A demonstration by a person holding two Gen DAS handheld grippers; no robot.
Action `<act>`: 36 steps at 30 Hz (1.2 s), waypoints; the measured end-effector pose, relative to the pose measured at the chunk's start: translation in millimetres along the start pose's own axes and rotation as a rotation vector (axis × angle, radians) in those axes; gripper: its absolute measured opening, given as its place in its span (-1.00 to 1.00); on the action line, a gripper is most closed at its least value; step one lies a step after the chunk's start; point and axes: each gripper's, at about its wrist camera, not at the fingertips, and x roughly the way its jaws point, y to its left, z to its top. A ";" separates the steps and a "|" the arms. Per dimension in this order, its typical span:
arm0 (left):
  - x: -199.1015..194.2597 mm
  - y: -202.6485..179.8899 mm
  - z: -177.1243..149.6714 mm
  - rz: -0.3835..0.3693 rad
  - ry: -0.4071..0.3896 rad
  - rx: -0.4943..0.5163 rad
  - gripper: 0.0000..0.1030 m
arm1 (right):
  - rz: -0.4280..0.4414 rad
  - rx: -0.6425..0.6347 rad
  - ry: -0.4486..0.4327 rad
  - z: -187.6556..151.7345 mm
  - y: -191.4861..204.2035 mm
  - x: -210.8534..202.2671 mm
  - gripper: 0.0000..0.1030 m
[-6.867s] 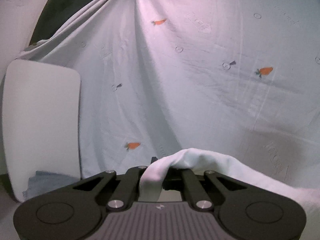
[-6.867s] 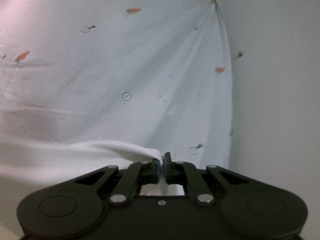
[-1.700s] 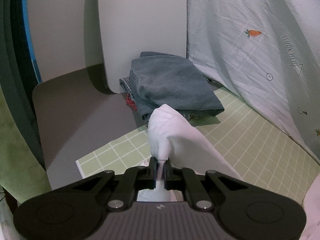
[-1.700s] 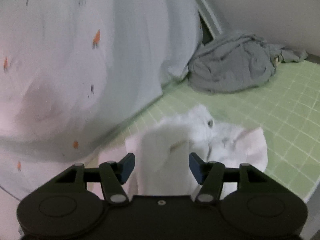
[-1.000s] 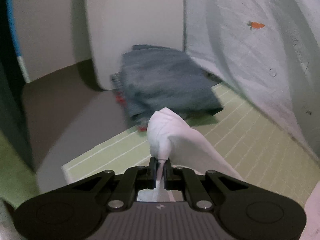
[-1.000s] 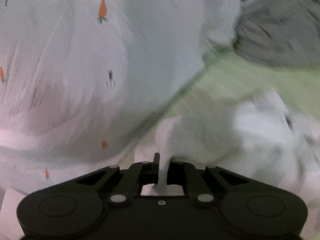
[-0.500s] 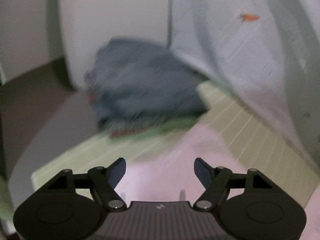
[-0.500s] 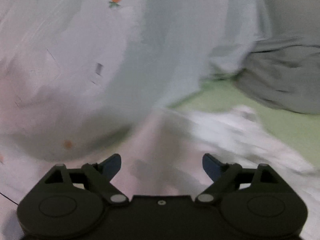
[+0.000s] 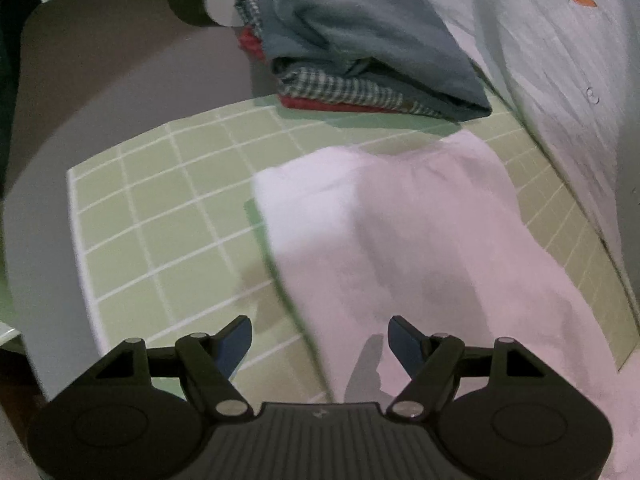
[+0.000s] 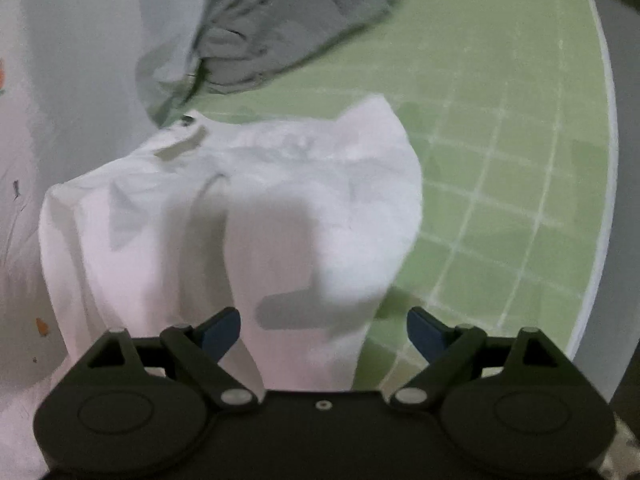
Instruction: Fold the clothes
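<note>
The white garment [image 9: 404,248] lies spread on the green grid mat [image 9: 160,208], its near part cut off behind both tools. The left gripper [image 9: 320,340] and right gripper [image 10: 324,330] hover above it, jaws spread wide, grasping nothing. Folded clothes [image 9: 360,48] are stacked at the mat's far-left corner; a blurred grey heap [image 10: 280,28] lies at its far-right edge, beside the carrot-print sheet [image 9: 568,60].

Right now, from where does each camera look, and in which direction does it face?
Left wrist: sits on the left gripper, faces forward and down over the white garment toward the folded stack; open fingers show.
Right wrist: sits on the right gripper, faces the same garment and a crumpled grey garment; open fingers show.
Shared: white garment, green grid mat.
</note>
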 end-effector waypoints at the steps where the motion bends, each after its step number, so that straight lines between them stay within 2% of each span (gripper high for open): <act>1: 3.1 -1.5 3.5 -0.001 0.000 -0.010 0.47 | 0.015 0.026 0.005 -0.8 -1.4 2.3 0.77; 6: 13.2 -6.1 14.6 -0.005 -0.001 -0.060 0.47 | 0.021 0.122 -0.013 3.0 -7.4 9.7 0.77; 9: 18.1 -8.5 17.7 0.000 0.001 -0.062 0.47 | 0.058 0.196 -0.009 10.2 -12.8 16.1 0.71; 10: 20.5 -9.8 19.1 0.003 0.004 -0.059 0.44 | 0.072 0.218 -0.005 12.6 -14.4 17.7 0.51; 11: 21.9 -11.7 19.5 0.010 0.004 -0.050 0.36 | 0.097 0.250 0.007 15.1 -15.7 20.7 0.39; 12: 23.2 -13.7 19.8 0.017 0.004 -0.039 0.26 | 0.093 0.256 0.011 18.2 -11.9 25.0 0.16; 13: 24.4 -15.8 20.1 0.024 0.003 -0.029 0.06 | 0.084 0.256 0.013 21.4 -7.3 29.4 -0.09; 14: 25.2 -18.5 20.4 0.041 0.002 -0.013 -0.10 | 0.075 0.256 0.016 24.6 -2.6 33.9 -0.17; 15: 26.0 -22.7 21.1 0.063 -0.002 0.011 -0.16 | 0.066 0.256 0.019 27.9 2.0 38.4 -0.38; 16: 26.9 -27.2 21.9 0.085 -0.006 0.036 -0.39 | 0.054 0.245 0.023 31.0 8.9 44.9 -0.51; 17: 28.6 -30.4 23.6 0.090 -0.006 0.050 -0.74 | 0.047 0.228 0.027 34.8 18.6 54.3 -0.54; 23: 44.2 -57.7 41.8 0.056 -0.003 0.065 -0.77 | 0.036 0.119 0.045 60.5 91.8 114.4 -0.60; 29: 74.8 -130.6 59.6 0.029 -0.041 0.169 -0.80 | 0.096 0.022 0.048 92.9 171.1 181.6 -0.64; 31: 79.6 -152.6 65.3 -0.006 -0.039 0.157 -0.83 | 0.109 -0.009 0.049 98.5 198.4 199.8 -0.66; 34: 73.0 -176.9 74.4 -0.052 -0.058 0.137 -0.86 | 0.133 -0.076 0.019 103.7 230.2 199.4 -0.70; 36: 61.5 -187.6 76.8 -0.066 -0.094 0.154 -0.87 | 0.171 -0.107 -0.025 108.9 235.3 176.9 -0.74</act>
